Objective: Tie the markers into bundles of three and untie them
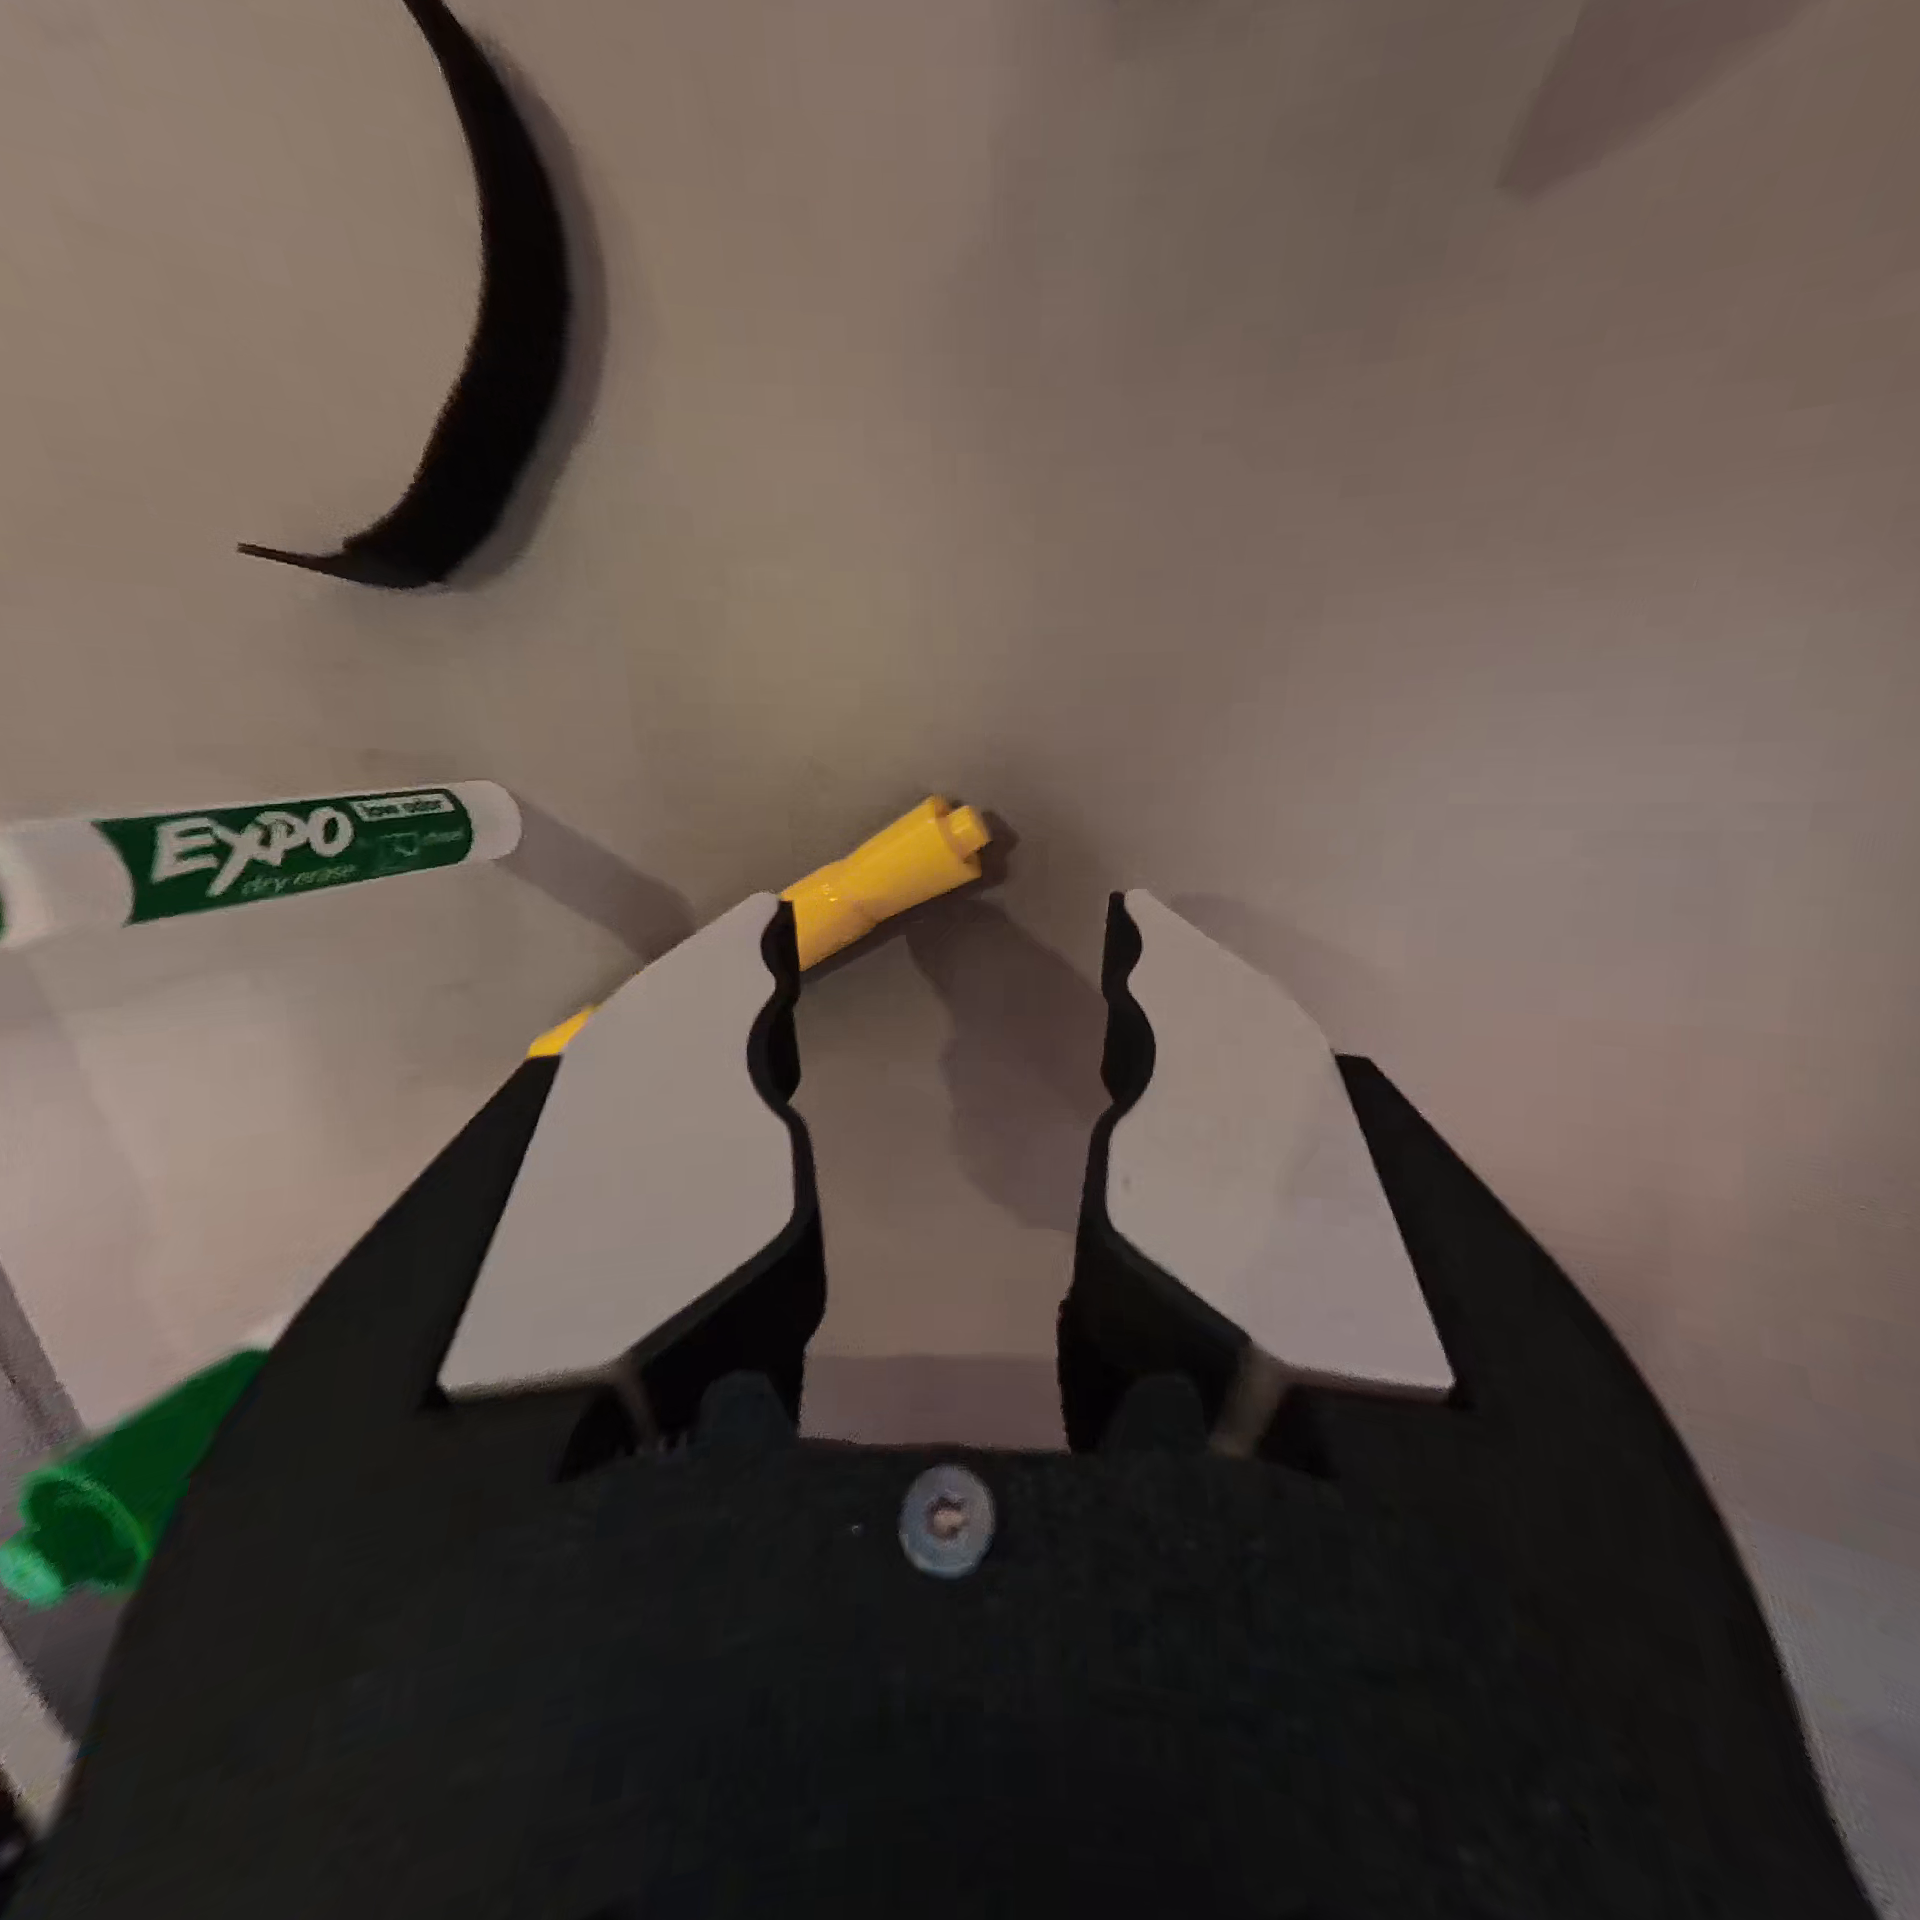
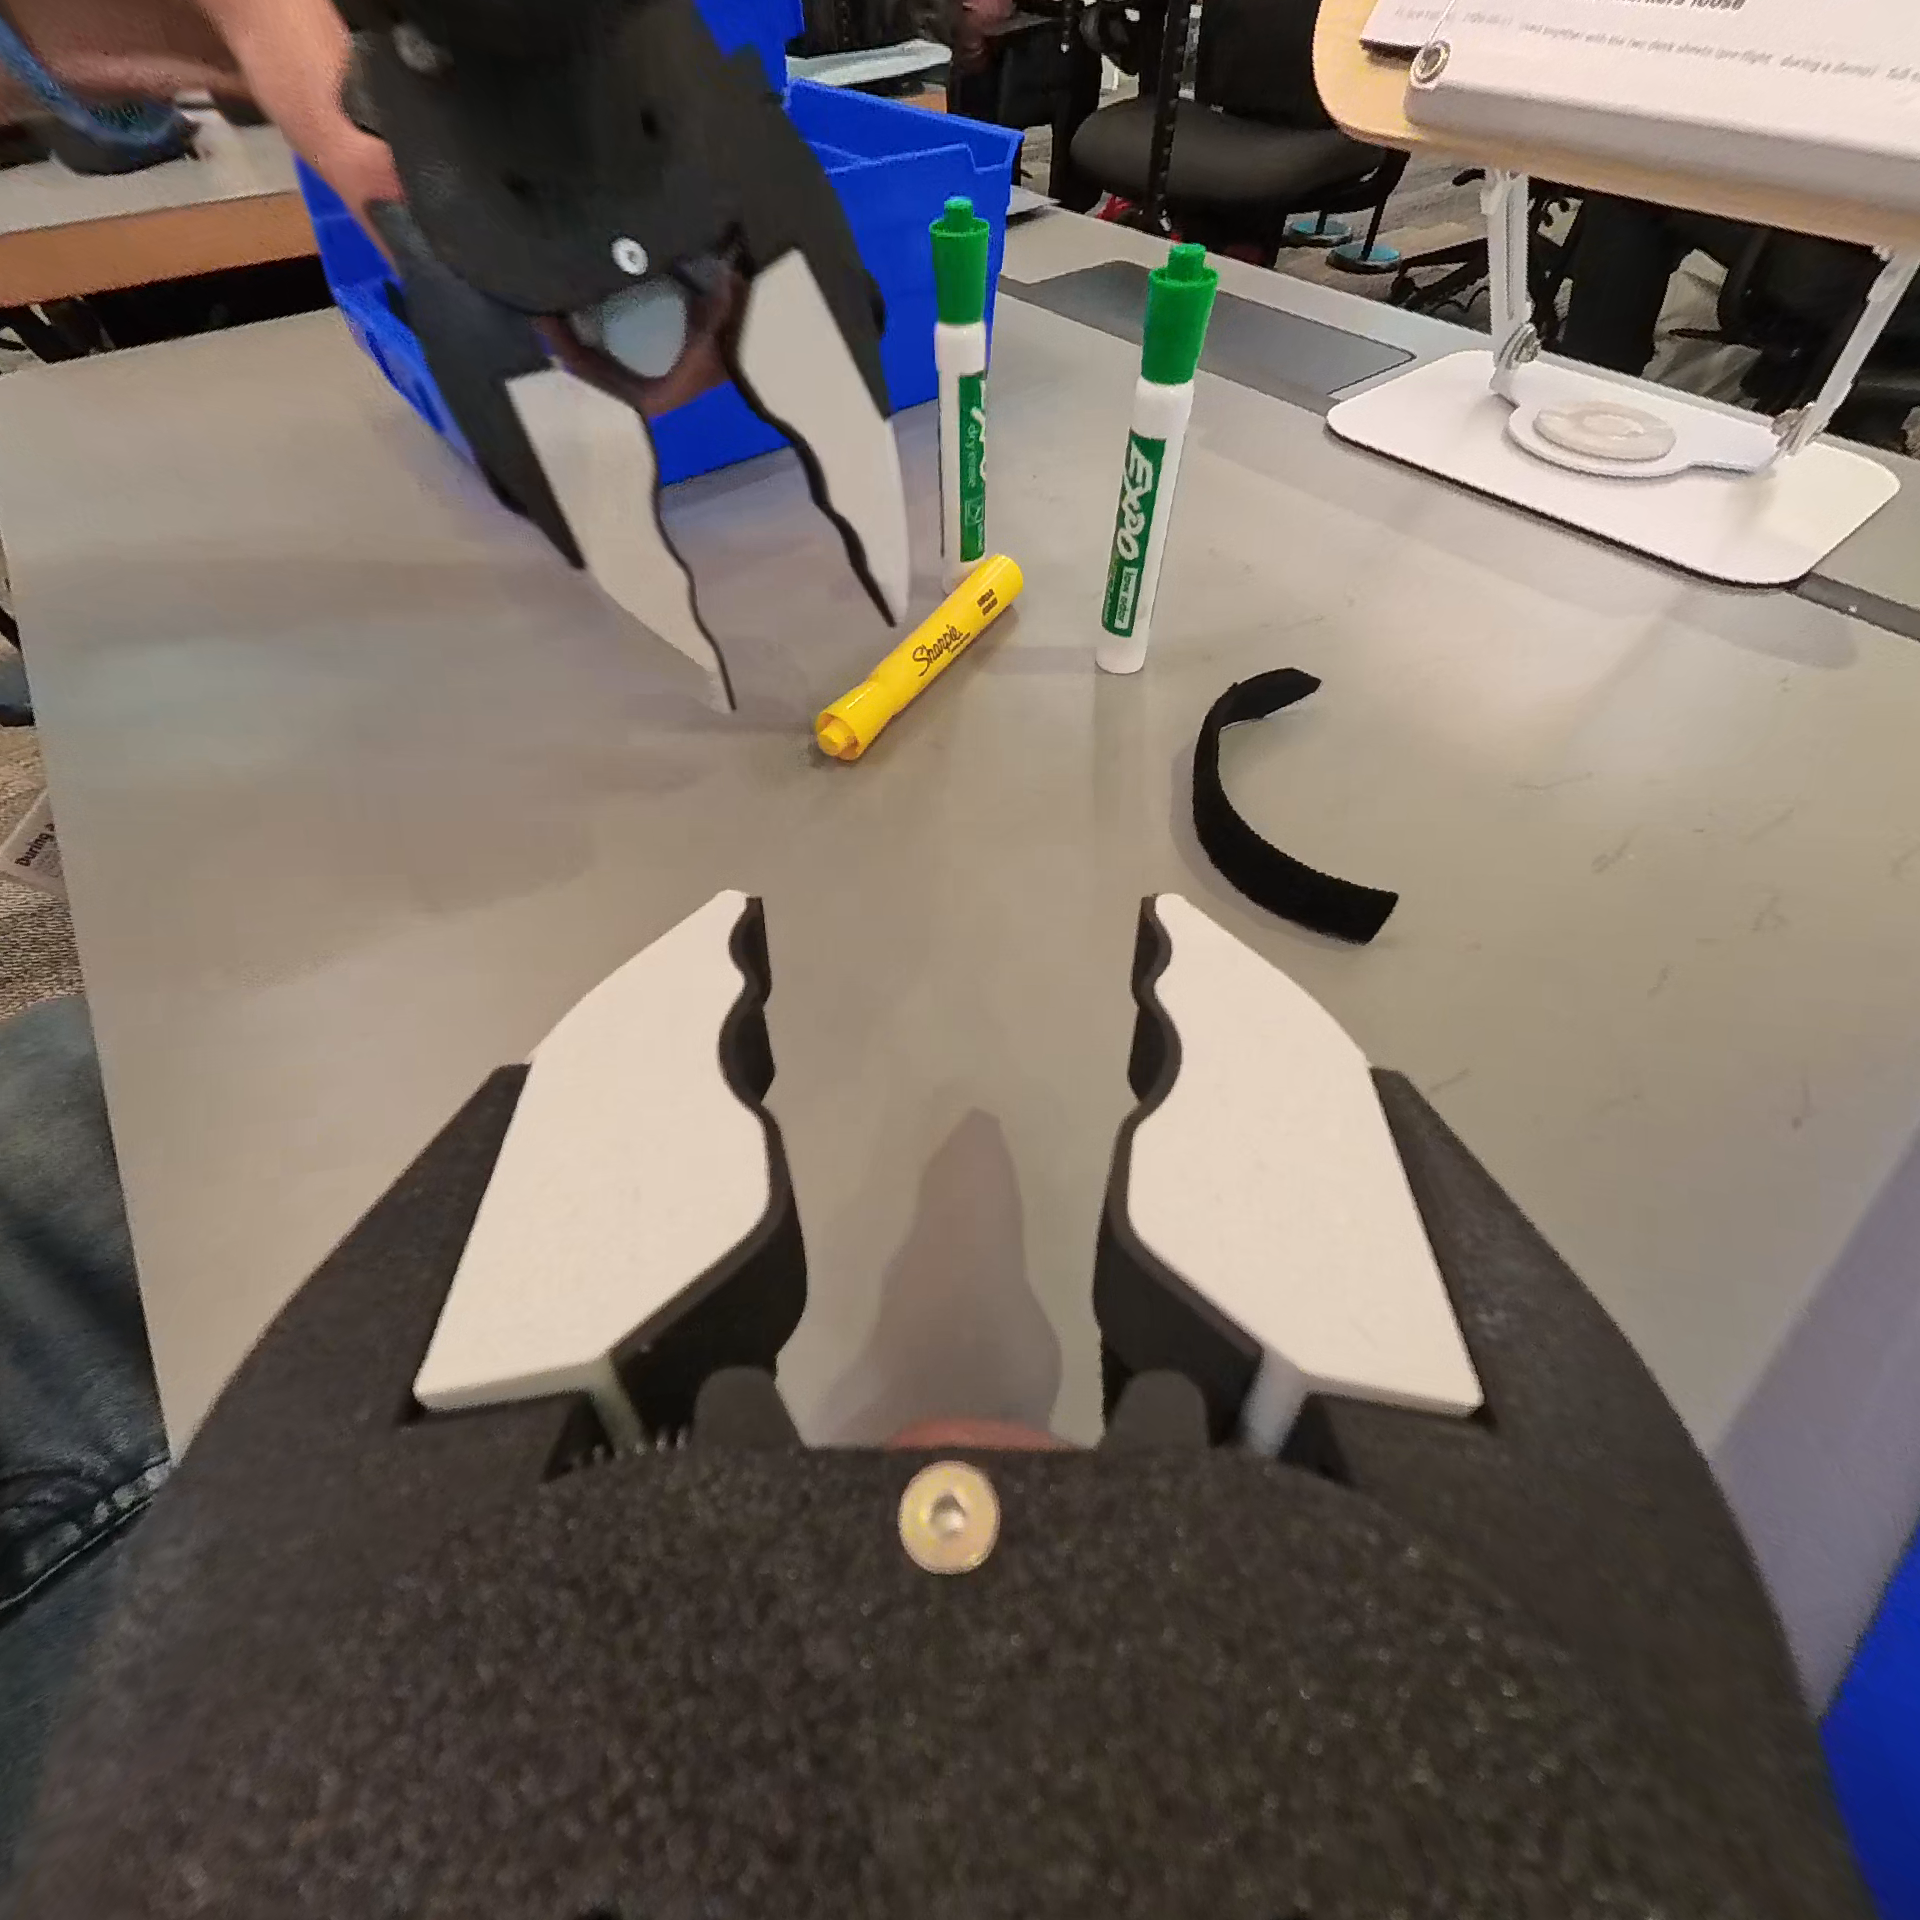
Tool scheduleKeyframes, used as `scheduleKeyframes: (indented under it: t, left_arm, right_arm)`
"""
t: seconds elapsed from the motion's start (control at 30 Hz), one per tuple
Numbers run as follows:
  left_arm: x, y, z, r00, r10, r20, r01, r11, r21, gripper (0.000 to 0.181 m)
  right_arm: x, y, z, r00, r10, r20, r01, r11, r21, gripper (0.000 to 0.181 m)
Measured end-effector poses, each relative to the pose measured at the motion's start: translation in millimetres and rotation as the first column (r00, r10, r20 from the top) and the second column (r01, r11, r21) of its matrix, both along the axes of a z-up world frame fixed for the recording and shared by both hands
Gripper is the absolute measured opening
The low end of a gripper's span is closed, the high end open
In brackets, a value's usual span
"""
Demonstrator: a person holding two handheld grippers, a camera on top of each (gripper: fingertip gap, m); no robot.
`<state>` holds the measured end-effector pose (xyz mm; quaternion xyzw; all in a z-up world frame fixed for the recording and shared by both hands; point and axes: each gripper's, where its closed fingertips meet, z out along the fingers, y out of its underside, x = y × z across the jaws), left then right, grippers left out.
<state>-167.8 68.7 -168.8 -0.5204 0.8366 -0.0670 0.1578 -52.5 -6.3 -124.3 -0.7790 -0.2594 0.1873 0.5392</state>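
- Left gripper (image 2: 810, 655), jaws apart and empty, hangs upper left beside yellow marker (image 2: 920, 657); a nudge could roll it.
- Right gripper (image 2: 951, 914), open, empty, sits lower centre, far from black strap (image 2: 1262, 821).

An office or lab workroom: grey desks (image 2: 1558, 831), black swivel chairs (image 2: 1195, 114), a blue storage bin (image 2: 904, 208).

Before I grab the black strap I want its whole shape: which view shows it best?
The right wrist view: the black strap lies whole and sharp on the table. The left wrist view shows it blurred and cut off at the top edge.
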Motion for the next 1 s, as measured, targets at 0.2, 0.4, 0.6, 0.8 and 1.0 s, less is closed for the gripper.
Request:
scheduleKeyframes:
  t: [0.2,0.4,0.6,0.8,1.0]
  left_arm:
    - [7,10,-11,0.979,-0.146,-0.144,0.150,0.989,0.018,0.044]
    - [5,12,-26,0.939,-0.200,-0.282,0.226,0.972,0.066,0.046]
    - [8,11,-27,0.926,-0.230,-0.298,0.260,0.964,0.063,0.028]
    - [18,-2,-25,0.932,-0.257,-0.257,0.279,0.959,0.049,0.025]
    - [46,-31,0,0.962,-0.265,-0.064,0.267,0.963,0.030,0.020]
  right_arm:
    - [5,0,2,1.000,-0.011,-0.005,0.011,1.000,0.004,0.067]
    - [5,0,1,1.000,-0.008,-0.012,0.008,1.000,-0.001,0.067]
    - [5,0,0,1.000,-0.006,-0.011,0.006,1.000,-0.001,0.067]
    - [7,0,1,1.000,-0.011,-0.017,0.011,1.000,-0.003,0.067]
    - [8,0,3,1.000,-0.014,-0.018,0.014,1.000,0.002,0.066]
